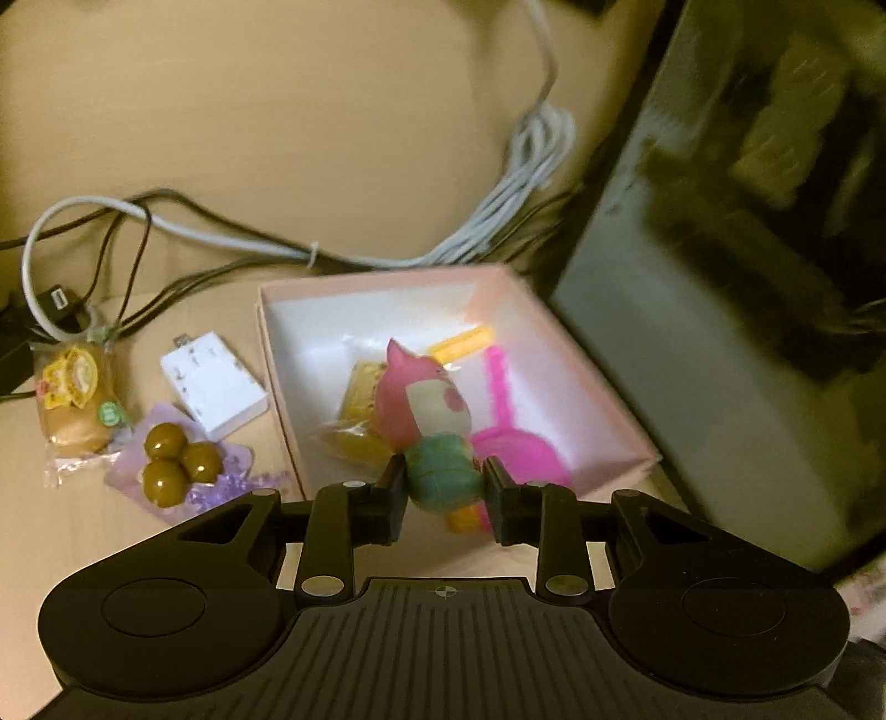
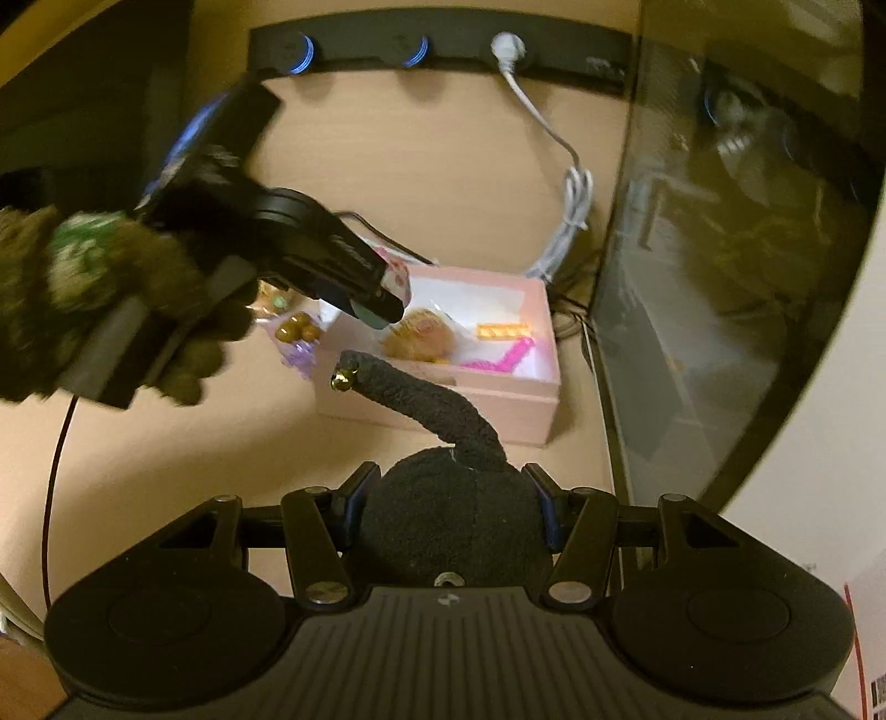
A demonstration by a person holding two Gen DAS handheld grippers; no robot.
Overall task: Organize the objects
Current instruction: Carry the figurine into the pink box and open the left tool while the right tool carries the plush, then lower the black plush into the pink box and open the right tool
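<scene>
While clamped, toy (image 1: pixel 437 437) between fingers (image 1: pixel 394 487).

I work at a light wood desk (image 1: pixel 249 111) in what looks like a home or office workstation. A large dark monitor (image 2: pixel 720 277) stands at my right. A black socket strip (image 2: pixel 443 52) with blue-ringed outlets runs along the back edge, a white plug in it. Grey and black cables (image 1: pixel 515 183) coil across the desktop. A pink box (image 2: pixel 443 404), snack packets (image 1: pixel 77 399) and a small white adapter (image 1: pixel 213 382) lie among them under warm indoor light.
</scene>
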